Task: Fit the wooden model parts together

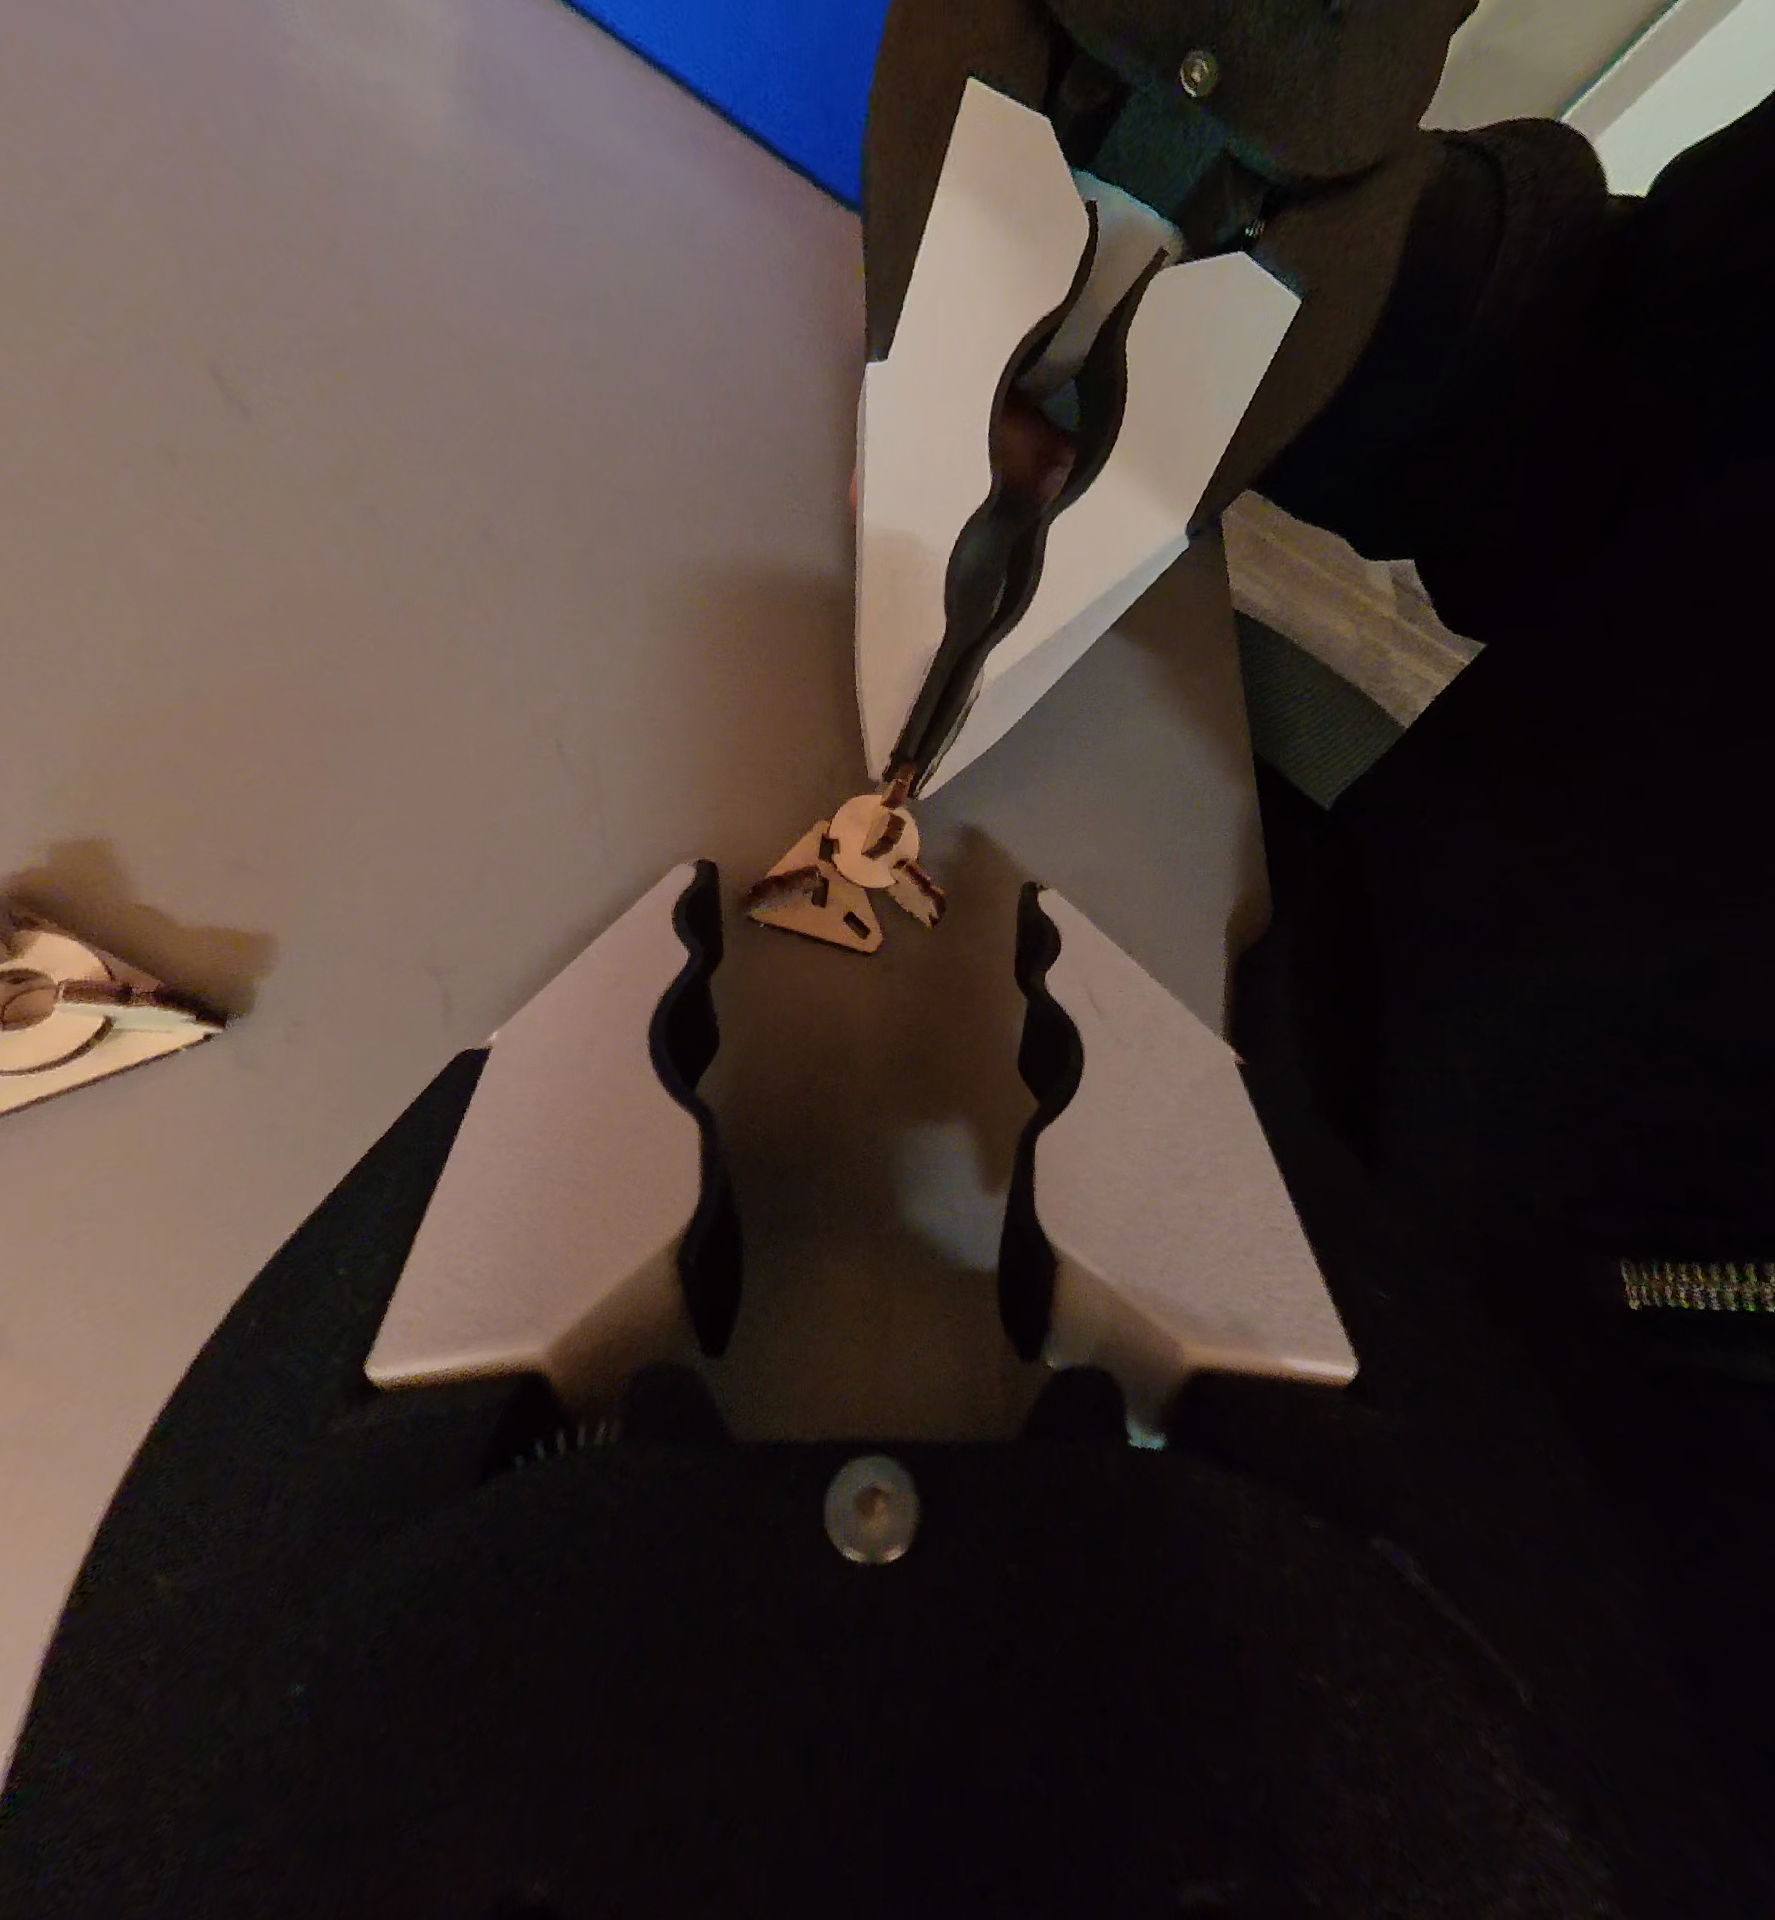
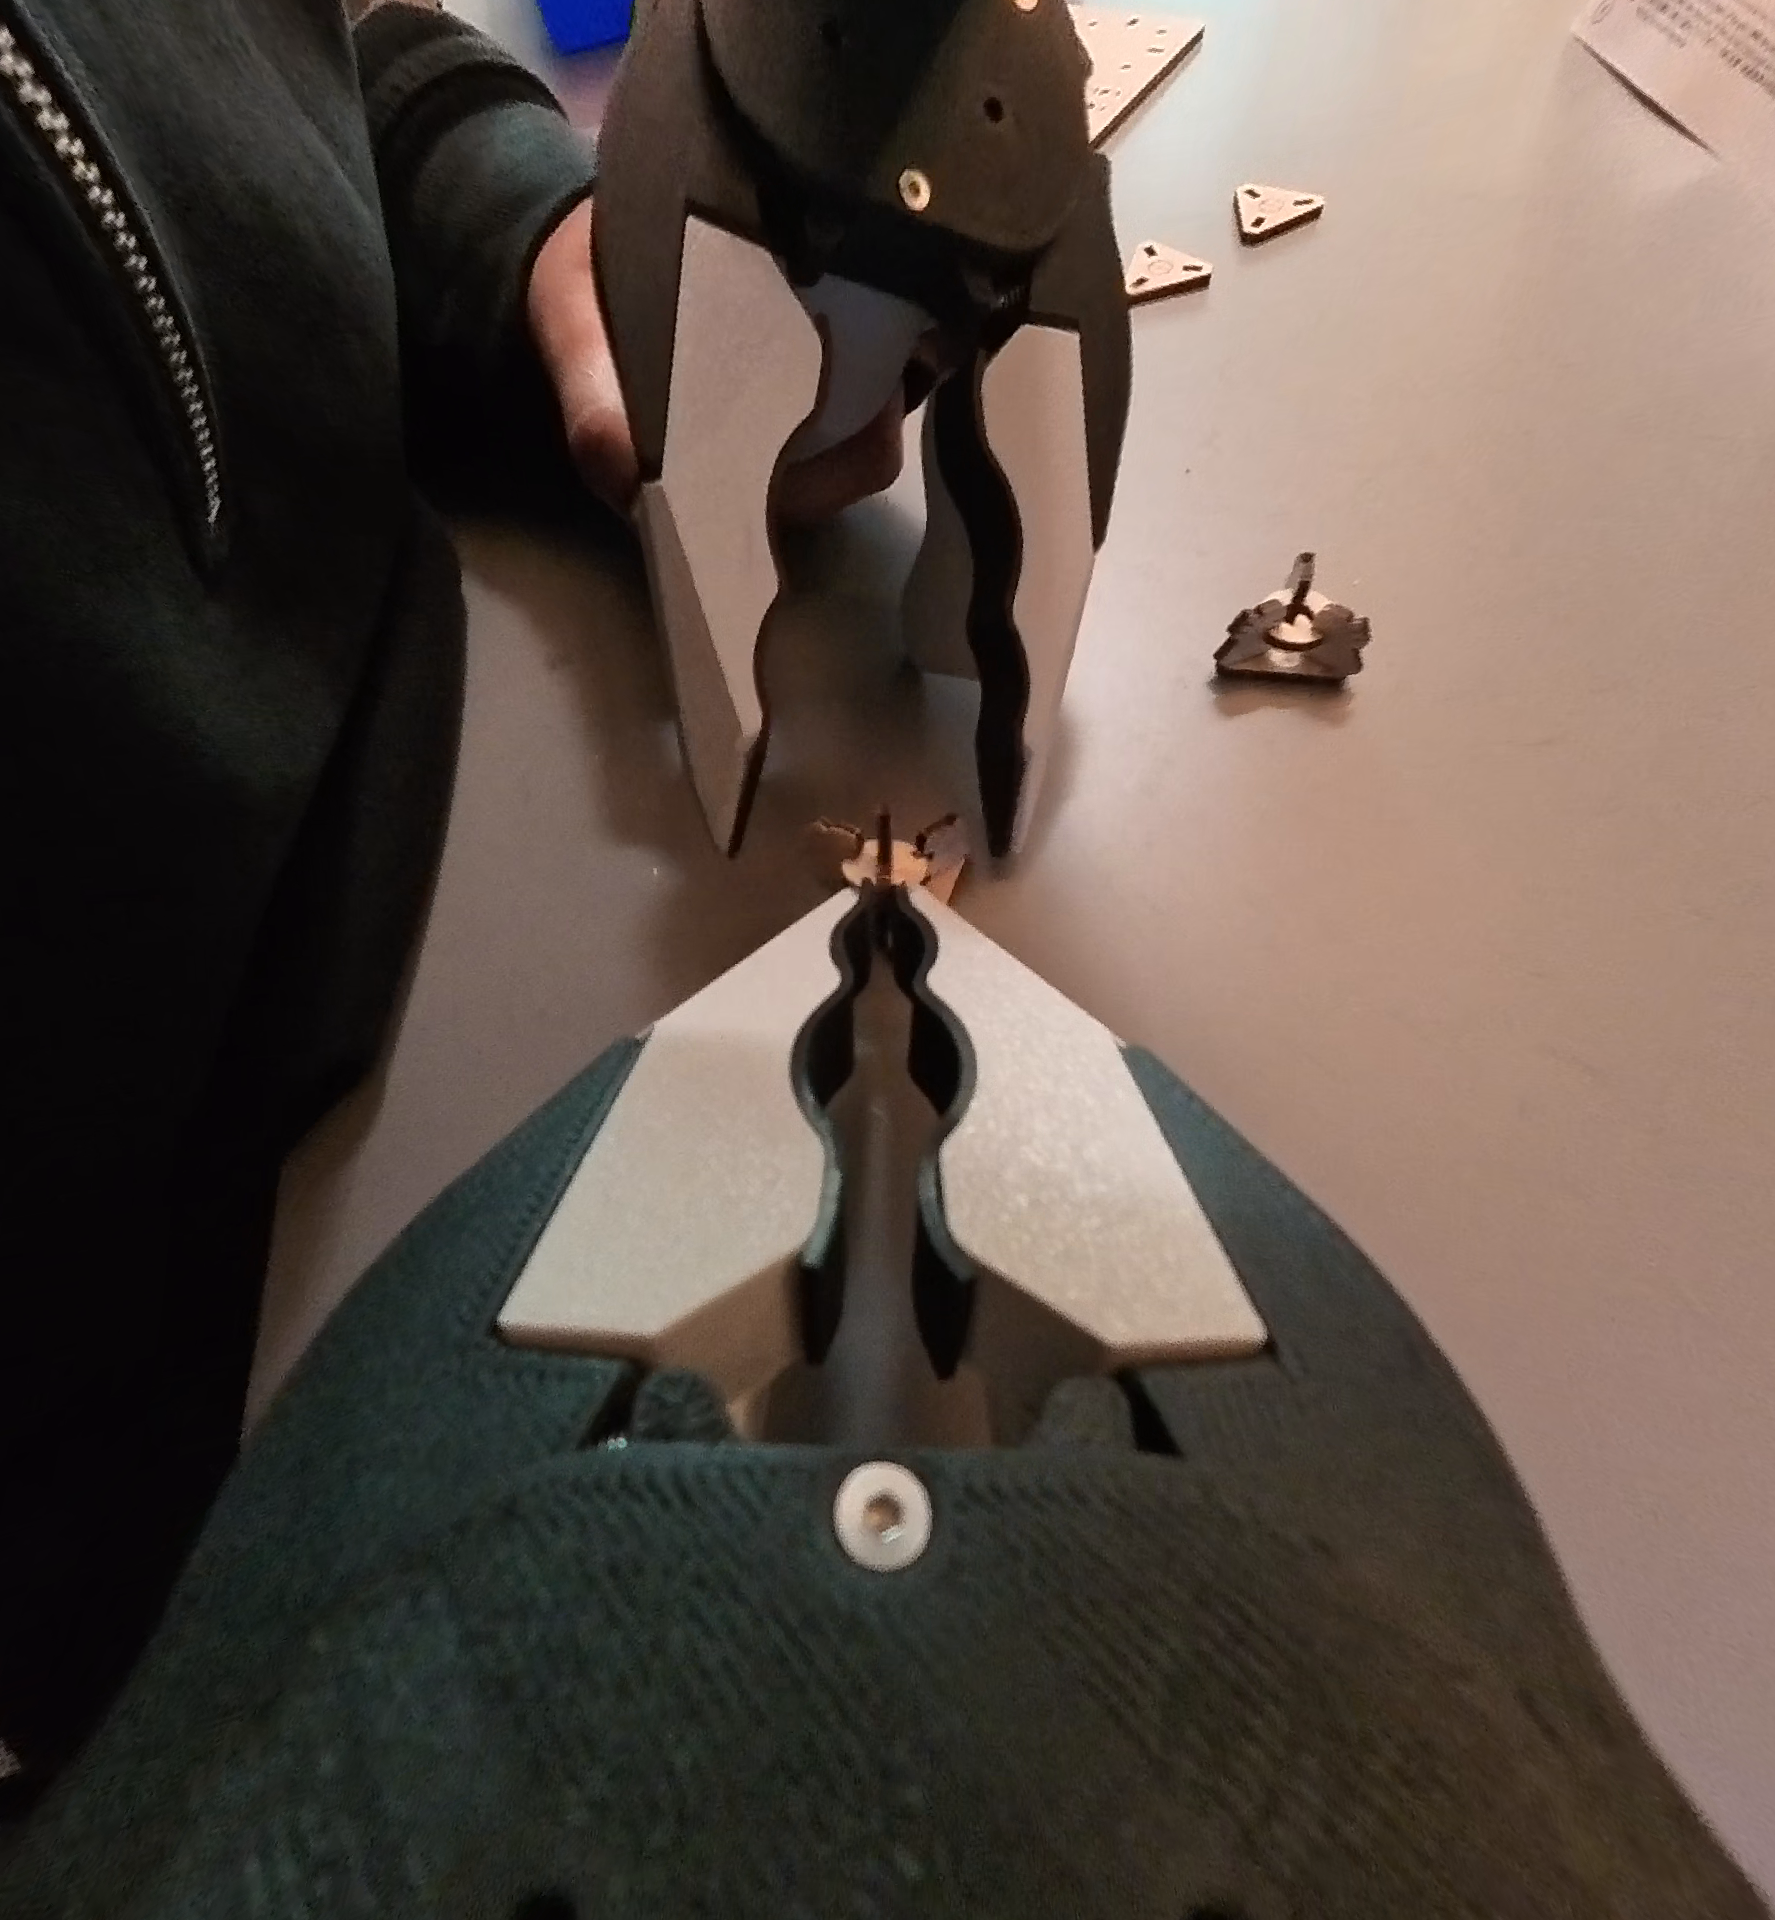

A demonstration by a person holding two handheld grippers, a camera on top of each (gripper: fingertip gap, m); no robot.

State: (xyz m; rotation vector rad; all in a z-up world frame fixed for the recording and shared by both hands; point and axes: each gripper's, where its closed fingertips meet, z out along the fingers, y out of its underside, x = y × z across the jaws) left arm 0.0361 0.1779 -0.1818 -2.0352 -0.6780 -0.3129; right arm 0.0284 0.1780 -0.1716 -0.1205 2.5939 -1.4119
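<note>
Left tongs (image 1: 867,904) are standing wide, empty, straddling the wooden model (image 1: 841,883) on the table (image 1: 343,520); right tongs (image 2: 883,902) are pinching its upright tab. A second model (image 2: 1290,636) is lying apart.

Each view is taken from just behind its own jaws, looking down along them at the table (image 1: 343,520). The two views face each other, up close. The small wooden piece (image 1: 841,883) past both tips is shared.
</note>
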